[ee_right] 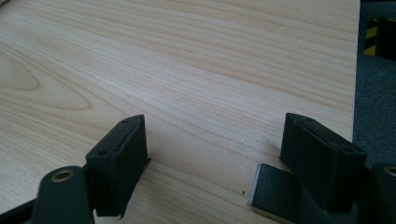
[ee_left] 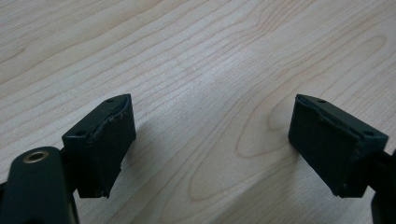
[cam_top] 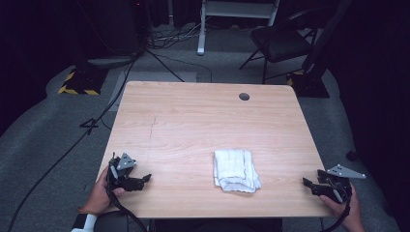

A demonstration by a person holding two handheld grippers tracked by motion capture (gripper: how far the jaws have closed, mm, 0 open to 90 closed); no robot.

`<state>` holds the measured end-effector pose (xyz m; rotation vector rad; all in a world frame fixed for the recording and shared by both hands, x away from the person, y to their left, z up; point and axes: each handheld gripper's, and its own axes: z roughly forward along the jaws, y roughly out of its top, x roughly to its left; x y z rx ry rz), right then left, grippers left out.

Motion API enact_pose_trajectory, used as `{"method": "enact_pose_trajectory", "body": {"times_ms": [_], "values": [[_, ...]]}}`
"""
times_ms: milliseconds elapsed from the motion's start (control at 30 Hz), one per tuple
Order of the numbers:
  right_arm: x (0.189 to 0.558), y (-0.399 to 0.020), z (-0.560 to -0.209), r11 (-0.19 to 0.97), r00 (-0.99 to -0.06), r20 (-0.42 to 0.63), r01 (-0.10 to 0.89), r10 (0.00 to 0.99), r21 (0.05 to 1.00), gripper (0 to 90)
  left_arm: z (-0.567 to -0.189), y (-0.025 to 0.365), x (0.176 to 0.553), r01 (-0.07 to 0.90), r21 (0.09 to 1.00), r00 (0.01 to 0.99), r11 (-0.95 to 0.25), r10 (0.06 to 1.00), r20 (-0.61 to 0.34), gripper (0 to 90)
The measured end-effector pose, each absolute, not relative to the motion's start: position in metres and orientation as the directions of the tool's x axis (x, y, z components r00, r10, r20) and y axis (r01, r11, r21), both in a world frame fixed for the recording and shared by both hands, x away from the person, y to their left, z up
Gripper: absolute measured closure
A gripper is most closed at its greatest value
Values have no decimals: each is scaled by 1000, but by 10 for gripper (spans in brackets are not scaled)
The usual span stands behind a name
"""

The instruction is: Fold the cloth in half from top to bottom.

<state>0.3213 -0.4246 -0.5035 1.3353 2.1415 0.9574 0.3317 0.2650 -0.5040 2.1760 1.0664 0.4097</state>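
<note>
Light wood-grain table (cam_top: 193, 121), rounded corners, dark round cable hole (cam_top: 244, 96) near far edge right of centre. Folded white towel (cam_top: 235, 170) lies flat on near half, slightly right of centre, well apart from edges.

Left hand (cam_top: 99, 195) enters from the bottom edge at the left, wrapped around the left gripper (cam_top: 145, 180), which points inward and slightly away from the person. Its jaws stand wide apart with nothing between them (confirmed in the left gripper view (ee_left: 212, 144)). Right hand (cam_top: 349, 210) holds the right gripper (cam_top: 306, 185) at the opposite side, pointing inward. Its jaws are likewise spread, nothing clamped (ee_right: 215, 163).
</note>
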Motion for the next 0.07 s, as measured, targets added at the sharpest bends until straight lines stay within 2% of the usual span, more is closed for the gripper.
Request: {"method": "enact_pose_trajectory", "body": {"times_ms": [67], "values": [[321,-425,-503,294,-438,-5,595,899,748,232,-504,265,332,575,688,617,-443,787,-9,150]]}}
